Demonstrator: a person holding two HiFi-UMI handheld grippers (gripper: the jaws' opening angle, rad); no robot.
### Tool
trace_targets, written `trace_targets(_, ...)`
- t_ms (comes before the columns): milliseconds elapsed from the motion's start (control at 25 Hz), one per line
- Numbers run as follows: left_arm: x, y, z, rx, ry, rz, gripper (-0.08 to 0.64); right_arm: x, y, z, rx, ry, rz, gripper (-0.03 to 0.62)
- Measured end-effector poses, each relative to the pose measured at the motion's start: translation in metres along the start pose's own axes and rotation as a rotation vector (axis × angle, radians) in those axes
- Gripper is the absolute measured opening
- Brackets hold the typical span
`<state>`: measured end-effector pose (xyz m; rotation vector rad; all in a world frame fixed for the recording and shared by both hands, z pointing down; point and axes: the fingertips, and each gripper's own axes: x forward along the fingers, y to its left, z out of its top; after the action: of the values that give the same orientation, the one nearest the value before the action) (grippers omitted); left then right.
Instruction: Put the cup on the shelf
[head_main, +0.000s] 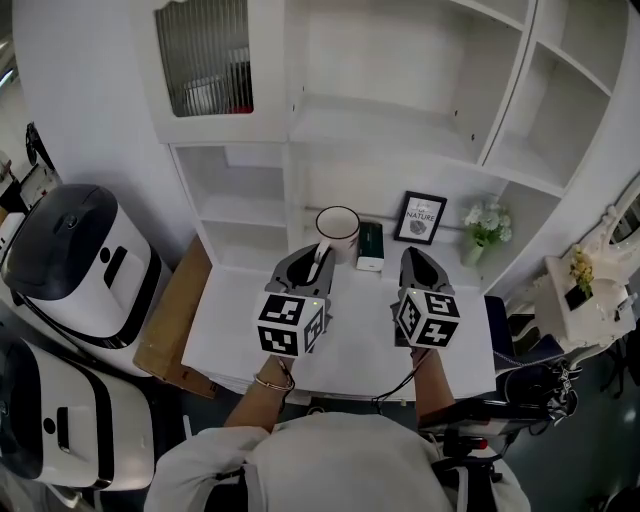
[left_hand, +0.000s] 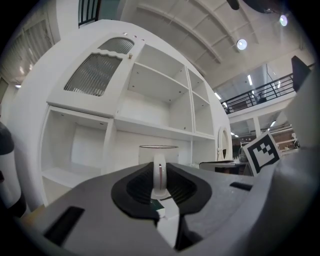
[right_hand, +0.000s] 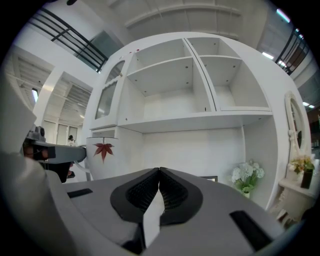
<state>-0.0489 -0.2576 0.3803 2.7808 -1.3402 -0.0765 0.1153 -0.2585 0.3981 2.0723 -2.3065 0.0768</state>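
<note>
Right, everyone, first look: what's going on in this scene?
A person holds a two-jaw gripper in each hand over a white desk. The left gripper is shut on the handle of a white cup with a red leaf print. The cup is near the back of the desk, below the white shelves and not yet on them. Whether it rests on the desk or is slightly raised cannot be told. The right gripper is shut, with nothing between its jaws.

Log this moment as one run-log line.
left gripper: shut on cup handle | right gripper: shut, empty | cup: upright, over desk, not yet on shelf
</note>
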Motion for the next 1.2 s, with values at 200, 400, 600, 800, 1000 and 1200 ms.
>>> trace_targets(200, 0.024, 0.013, -0.004, 0.007, 0.021, -0.028, 0.063, 0.024, -0.009, -0.004, 0.018, 0.004, -0.032, 0.023)
trace_targets(400, 0.042, 0.012, -0.014, 0.001, 0.04, -0.05, 0.063, 0.035, -0.022, -0.012, 0.035, 0.014, -0.053, 0.023)
trace_targets(600, 0.058, 0.01, -0.024, -0.016, 0.057, -0.05, 0.063, 0.049, -0.035, -0.019, 0.037, 0.033, -0.049, 0.023)
trace_targets(800, 0.074, 0.01, -0.029, -0.022, 0.075, -0.025, 0.063, 0.067, -0.045, -0.013, 0.04, 0.023, -0.027, 0.023)
trace_targets(1000, 0.082, 0.006, -0.016, -0.002, 0.067, -0.025, 0.063, 0.082, -0.05, -0.004, 0.075, 0.003, 0.006, 0.023)
trace_targets(1200, 0.088, 0.003, -0.011, 0.026, 0.074, -0.026, 0.063, 0.092, -0.055, -0.001, 0.092, -0.005, 0.014, 0.023)
